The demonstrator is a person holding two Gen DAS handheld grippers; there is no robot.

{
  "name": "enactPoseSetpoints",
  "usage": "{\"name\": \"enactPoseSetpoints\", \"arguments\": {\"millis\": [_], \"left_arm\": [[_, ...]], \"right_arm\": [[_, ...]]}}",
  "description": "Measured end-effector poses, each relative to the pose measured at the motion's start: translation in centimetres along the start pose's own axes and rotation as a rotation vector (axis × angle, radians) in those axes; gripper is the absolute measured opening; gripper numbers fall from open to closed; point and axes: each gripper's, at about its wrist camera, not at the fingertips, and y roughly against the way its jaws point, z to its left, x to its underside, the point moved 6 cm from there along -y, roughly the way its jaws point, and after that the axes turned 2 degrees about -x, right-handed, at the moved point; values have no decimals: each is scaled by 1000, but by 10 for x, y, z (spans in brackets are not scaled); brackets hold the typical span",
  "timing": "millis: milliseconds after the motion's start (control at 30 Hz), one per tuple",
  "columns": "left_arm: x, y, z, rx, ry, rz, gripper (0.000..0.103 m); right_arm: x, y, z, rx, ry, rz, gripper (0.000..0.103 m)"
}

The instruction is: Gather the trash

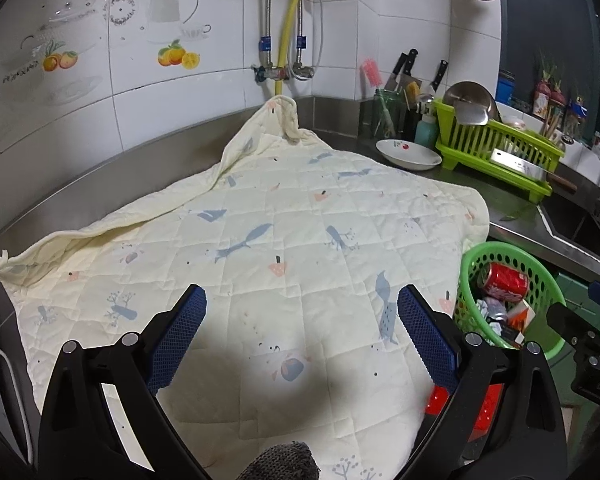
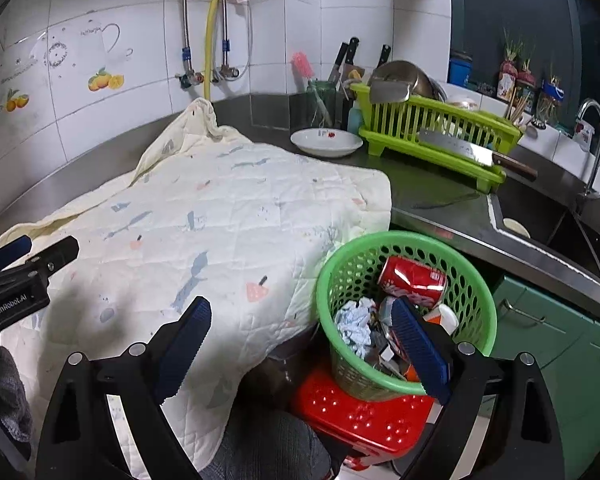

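A green perforated basket [image 2: 476, 300] stands on a red stool [image 2: 364, 420] beside the counter. Inside lie a crushed red soda can [image 2: 414, 278], crumpled paper [image 2: 354, 326] and several packets. My right gripper [image 2: 300, 320] hangs open over the quilt's edge and the basket's near rim, with nothing between its fingers. My left gripper [image 1: 302, 300] is open above the cream quilted cloth [image 1: 260, 240], and holds nothing. The same basket [image 1: 548, 280] and can [image 1: 506, 280] show at the right of the left wrist view.
A white dish [image 2: 326, 142], a lime drying rack [image 2: 436, 132] with a cleaver [image 2: 460, 148], a knife jar and a sink [image 2: 540, 216] with tap line the counter. Green cabinets [image 2: 560, 340] stand below. Hoses hang on the tiled wall.
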Motion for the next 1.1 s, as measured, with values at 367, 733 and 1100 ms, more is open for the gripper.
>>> {"name": "enactPoseSetpoints", "arguments": {"millis": [367,733,1100], "left_arm": [[-9,10,-1,-25,3,-52,95],[-10,13,-1,-37,10,-64,95],[-13,19,-7,-46,-10,-86,95]], "right_arm": [[-9,8,-3,-4,-38,-48,90],[-13,15,-4,3,-50,-89,90],[-13,16,-4,-2,-57,-95,90]]}}
